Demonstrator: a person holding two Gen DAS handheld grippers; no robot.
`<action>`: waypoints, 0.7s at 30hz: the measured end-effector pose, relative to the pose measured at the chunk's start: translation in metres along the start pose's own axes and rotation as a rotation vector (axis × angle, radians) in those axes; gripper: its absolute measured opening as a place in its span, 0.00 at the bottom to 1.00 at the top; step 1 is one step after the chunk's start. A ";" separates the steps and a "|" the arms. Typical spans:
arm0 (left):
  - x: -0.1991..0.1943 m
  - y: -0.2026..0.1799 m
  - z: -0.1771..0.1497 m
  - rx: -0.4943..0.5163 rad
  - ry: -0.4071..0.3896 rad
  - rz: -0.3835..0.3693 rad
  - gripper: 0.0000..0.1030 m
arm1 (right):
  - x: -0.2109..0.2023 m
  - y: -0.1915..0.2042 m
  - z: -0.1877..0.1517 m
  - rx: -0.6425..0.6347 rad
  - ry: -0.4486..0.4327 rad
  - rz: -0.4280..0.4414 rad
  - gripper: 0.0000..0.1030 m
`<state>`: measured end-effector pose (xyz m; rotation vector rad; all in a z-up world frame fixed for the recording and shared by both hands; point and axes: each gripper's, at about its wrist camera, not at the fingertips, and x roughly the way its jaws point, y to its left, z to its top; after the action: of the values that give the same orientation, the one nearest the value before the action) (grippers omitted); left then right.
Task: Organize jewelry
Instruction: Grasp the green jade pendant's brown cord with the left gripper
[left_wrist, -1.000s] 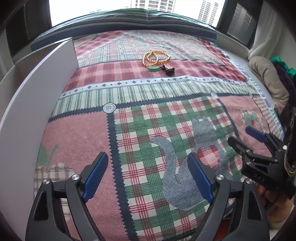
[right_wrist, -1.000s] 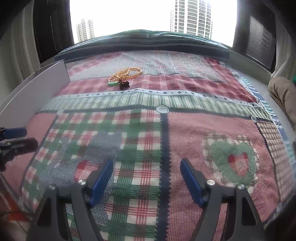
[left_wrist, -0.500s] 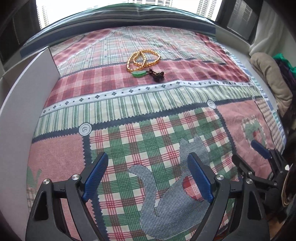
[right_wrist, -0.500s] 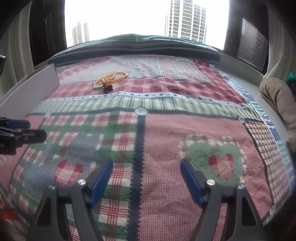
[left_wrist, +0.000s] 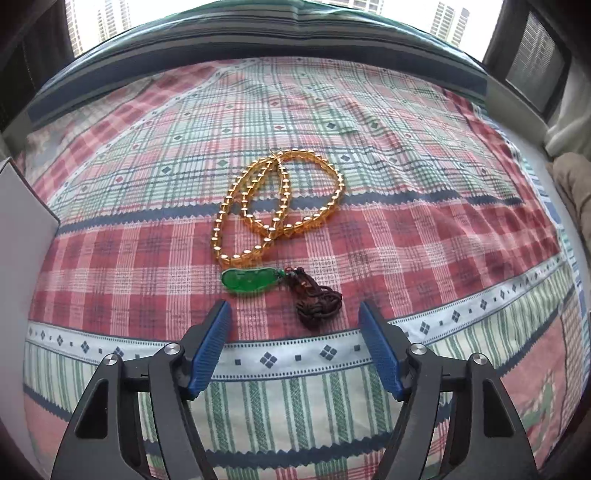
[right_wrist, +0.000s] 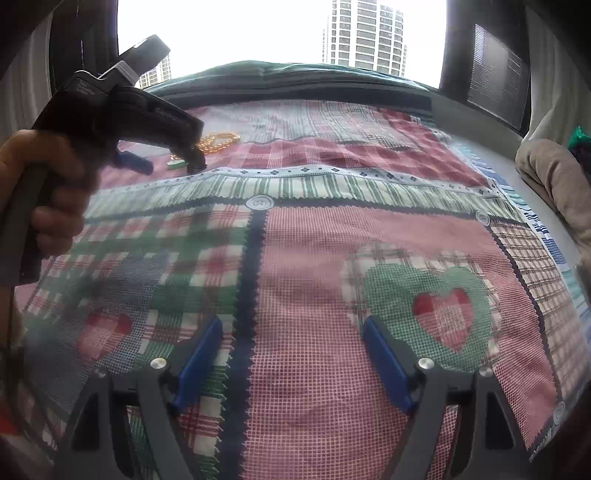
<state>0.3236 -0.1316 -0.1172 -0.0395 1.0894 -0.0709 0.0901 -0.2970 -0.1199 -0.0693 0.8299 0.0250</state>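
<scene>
An amber bead necklace (left_wrist: 221, 214) lies in loops on the patchwork quilt (left_wrist: 424, 258). Just nearer lies a green pendant (left_wrist: 249, 280) tied to a brown knotted cord (left_wrist: 317, 306). My left gripper (left_wrist: 293, 309) hovers over the cord, its jaws closing; the knot sits between the blue fingertips, untouched by the pads. In the right wrist view the same left gripper (right_wrist: 170, 165) is held by a hand (right_wrist: 55, 192), tips down beside the beads (right_wrist: 218, 142). My right gripper (right_wrist: 291, 332) hangs over the quilt, jaws opening slightly, nothing between them.
A white panel (left_wrist: 22, 236) stands at the left edge of the bed. Beige fabric (right_wrist: 546, 177) is piled at the right side. A dark window frame (right_wrist: 491, 70) and a padded ledge (left_wrist: 258, 48) run along the far end.
The left gripper has travelled far across the quilt to the jewelry, which now fills its view, and its jaws have narrowed. In the right view it moved from the left edge up to the beads.
</scene>
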 end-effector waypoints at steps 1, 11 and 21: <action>0.005 0.000 0.003 -0.009 -0.007 0.021 0.69 | 0.000 0.000 0.000 0.000 -0.002 0.001 0.78; -0.021 0.013 -0.034 0.133 -0.043 -0.003 0.09 | 0.002 0.000 0.001 0.002 -0.002 0.011 0.81; -0.076 0.084 -0.120 0.166 0.040 0.002 0.33 | 0.002 -0.001 0.001 0.006 -0.003 0.006 0.81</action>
<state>0.1852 -0.0421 -0.1113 0.1126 1.1201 -0.1603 0.0920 -0.2976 -0.1207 -0.0612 0.8269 0.0279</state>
